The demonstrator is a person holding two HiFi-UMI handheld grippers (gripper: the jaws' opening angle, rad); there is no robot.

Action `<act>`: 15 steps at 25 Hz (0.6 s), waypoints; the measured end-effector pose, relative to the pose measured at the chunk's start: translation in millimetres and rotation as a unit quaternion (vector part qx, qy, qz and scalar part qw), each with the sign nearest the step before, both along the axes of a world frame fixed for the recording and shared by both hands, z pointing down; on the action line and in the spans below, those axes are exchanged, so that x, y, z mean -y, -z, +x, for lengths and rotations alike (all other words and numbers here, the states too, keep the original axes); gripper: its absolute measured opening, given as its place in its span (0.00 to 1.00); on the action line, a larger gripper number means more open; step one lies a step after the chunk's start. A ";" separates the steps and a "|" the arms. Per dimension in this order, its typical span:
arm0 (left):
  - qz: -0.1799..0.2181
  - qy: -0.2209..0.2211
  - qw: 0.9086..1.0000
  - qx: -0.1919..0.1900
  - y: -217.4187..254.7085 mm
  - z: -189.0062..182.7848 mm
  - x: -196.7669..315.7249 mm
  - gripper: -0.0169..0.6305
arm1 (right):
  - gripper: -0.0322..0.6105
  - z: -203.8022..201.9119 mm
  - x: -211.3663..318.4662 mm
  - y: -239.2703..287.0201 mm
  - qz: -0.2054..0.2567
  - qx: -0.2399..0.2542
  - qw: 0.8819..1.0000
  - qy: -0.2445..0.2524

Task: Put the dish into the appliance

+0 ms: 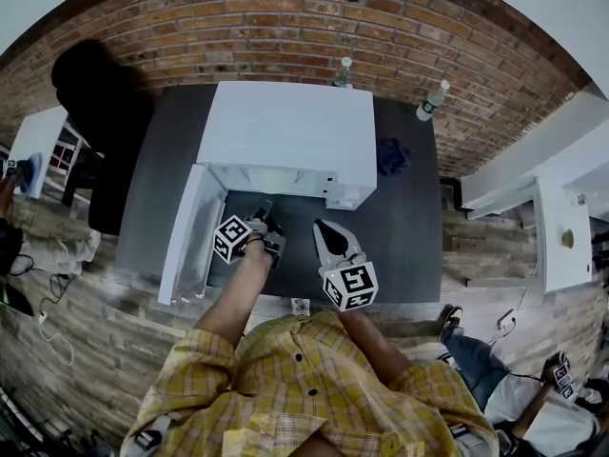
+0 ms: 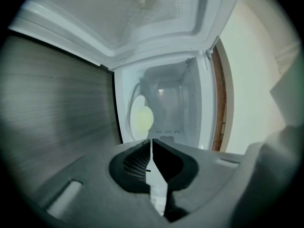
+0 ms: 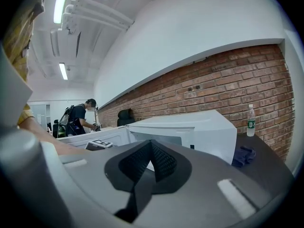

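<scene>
- The appliance [image 1: 295, 127] is a white, box-shaped microwave. It stands upright on the dark grey counter [image 1: 409, 227], with its back toward the brick wall [image 1: 285, 27].
- Its door [image 1: 190, 231] is swung wide open to the left in the head view, hinged at the left edge of the appliance. This leaves the white cavity [image 2: 175, 103] exposed.
- The dish [image 2: 141, 119] is round and pale yellow, and it lies flat inside the cavity on its floor. A larger translucent round rim shows around it; whether that rim is part of the dish cannot be told.
</scene>
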State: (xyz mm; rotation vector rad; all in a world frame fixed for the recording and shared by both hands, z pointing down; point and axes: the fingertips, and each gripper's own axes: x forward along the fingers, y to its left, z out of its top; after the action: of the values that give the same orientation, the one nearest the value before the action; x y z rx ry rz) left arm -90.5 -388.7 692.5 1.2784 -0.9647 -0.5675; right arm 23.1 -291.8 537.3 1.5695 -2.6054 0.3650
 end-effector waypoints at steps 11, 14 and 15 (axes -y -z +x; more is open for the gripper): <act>0.084 -0.039 0.996 0.006 58.8 8.1 -43.9 0.03 | 0.05 -6.4 -24.9 8.7 0.009 0.005 1.000 0.002; 0.108 -0.047 0.993 0.011 77.5 11.7 -57.7 0.03 | 0.05 -8.2 -31.5 11.3 0.010 0.007 1.000 0.004; 0.115 -0.050 0.992 0.008 84.0 13.4 -62.8 0.03 | 0.05 -8.9 -33.2 11.9 0.010 0.009 1.000 0.004</act>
State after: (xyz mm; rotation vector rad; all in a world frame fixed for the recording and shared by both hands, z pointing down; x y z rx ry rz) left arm -77.1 -326.0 608.5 1.5292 -0.8623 -0.6035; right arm 14.3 -258.6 525.4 1.5683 -2.6361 0.3561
